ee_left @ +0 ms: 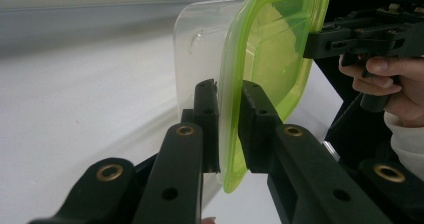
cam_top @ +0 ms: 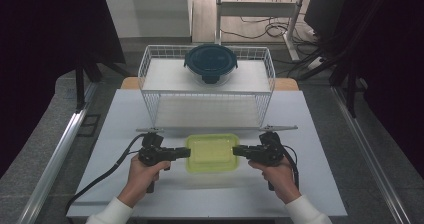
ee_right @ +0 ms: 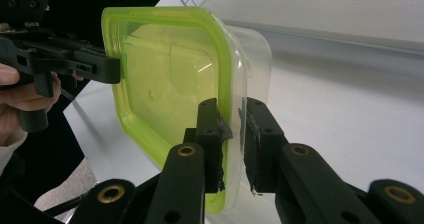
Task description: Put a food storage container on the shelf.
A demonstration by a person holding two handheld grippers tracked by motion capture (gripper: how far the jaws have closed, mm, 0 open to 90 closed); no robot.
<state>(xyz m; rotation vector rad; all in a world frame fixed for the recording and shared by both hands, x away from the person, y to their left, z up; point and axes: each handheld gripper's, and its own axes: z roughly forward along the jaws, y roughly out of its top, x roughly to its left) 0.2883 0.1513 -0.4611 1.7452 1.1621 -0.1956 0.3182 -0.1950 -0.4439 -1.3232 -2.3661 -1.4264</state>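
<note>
Green-lidded clear box [cam_top: 212, 153] lay on white counter [cam_top: 120, 124], near front edge, just ahead of wire basket [cam_top: 150, 69]. Gripped from both short ends at once.

Left tool [cam_top: 186, 153]: came in from left in high view, pointed level toward box. In left gripper view [ee_left: 230, 129], jaws narrow, clamped across lid rim; one pad on green top face, the other under the rim against clear wall. Green rim edge ran between the pads and out below them. Lid [ee_left: 272, 59] seen edge-on, clear tub [ee_left: 200, 39] behind it.

Right tool [cam_top: 236, 151]: mirrored, came in from right, level. In right gripper view [ee_right: 231, 134], jaws narrow, shut on opposite rim; left pad on green lid [ee_right: 165, 79], right pad on clear tub side [ee_right: 255, 49]. Some frayed dark pad lining noted on the left pad.

Each gripper view also caught the other tool at the far end of the lid, with part of a hand [ee_left: 385, 79] on its handle.

Hands [cam_top: 145, 176] in white sleeves [cam_top: 110, 214] held both handles from the near side; black cable [cam_top: 100, 176] trailed off left tool toward front-left corner.

Box looked level, centred between the two tools. Could not tell from any view whether base rested on counter or was just clear of it.

Elsewhere: round container with dark teal lid [cam_top: 210, 60] sat on top shelf of basket, toward the back, well apart from box. Lower basket tier bare.
</note>
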